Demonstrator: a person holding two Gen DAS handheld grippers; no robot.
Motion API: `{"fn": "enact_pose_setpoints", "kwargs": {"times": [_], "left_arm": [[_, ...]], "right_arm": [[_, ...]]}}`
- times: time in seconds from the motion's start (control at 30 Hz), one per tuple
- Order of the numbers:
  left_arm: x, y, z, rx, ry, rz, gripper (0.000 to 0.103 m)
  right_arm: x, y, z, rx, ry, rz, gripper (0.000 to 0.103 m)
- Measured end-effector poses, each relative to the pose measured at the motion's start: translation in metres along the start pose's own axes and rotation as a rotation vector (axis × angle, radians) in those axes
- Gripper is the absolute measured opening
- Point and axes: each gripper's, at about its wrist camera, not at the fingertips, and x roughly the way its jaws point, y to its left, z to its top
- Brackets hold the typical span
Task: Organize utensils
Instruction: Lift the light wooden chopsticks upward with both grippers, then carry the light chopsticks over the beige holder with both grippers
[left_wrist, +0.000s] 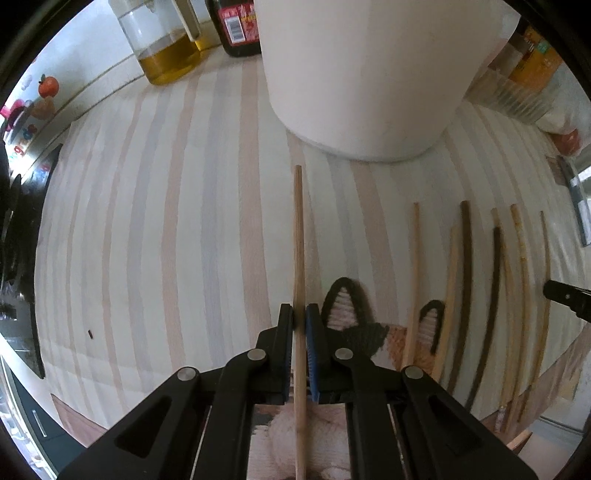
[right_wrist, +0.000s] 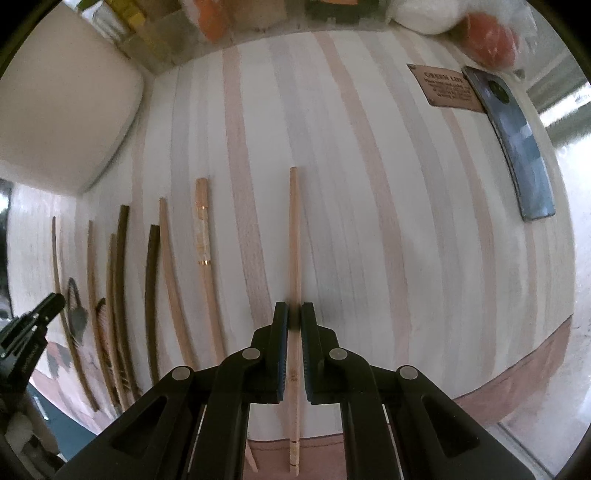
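Note:
My left gripper (left_wrist: 299, 314) is shut on a light wooden chopstick (left_wrist: 298, 236) that points forward toward a large white container (left_wrist: 365, 74). My right gripper (right_wrist: 294, 312) is shut on another light wooden chopstick (right_wrist: 294, 236), held over the striped cloth (right_wrist: 369, 206). Several more chopsticks, light and dark brown, lie side by side on the cloth; they show at the right of the left wrist view (left_wrist: 465, 280) and at the left of the right wrist view (right_wrist: 151, 280). The left gripper's tip shows at the far left of the right wrist view (right_wrist: 40, 314).
An oil jar (left_wrist: 166, 48) and a dark sauce bottle (left_wrist: 236, 26) stand behind the white container. A dark blue phone (right_wrist: 517, 147) and a brown label (right_wrist: 447, 86) lie at the cloth's far right. Bagged items (right_wrist: 487, 33) line the back. A cat-patterned mat (left_wrist: 347, 306) lies under the chopsticks.

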Motion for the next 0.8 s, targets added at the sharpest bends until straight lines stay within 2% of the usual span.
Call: {"fn": "enact_pose_setpoints", "kwargs": {"times": [0.3,0.53,0.8], "left_arm": [[-0.048,-0.001,0.003,-0.002,-0.090,-0.035,0.004],[-0.086,-0.005,0.010,0.004,-0.194,-0.046,0.004],[-0.117,-0.002,0.016,-0.010,-0.278,-0.060,0.004]], "right_arm": [[-0.025,-0.011,-0.011,0.029,-0.107,0.075,0.007],[-0.059,-0.010,-0.019,0.019,-0.210,0.116,0.007],[-0.106,-0.006,-0.015,0.001,-0.329,0.141,0.007]]}}
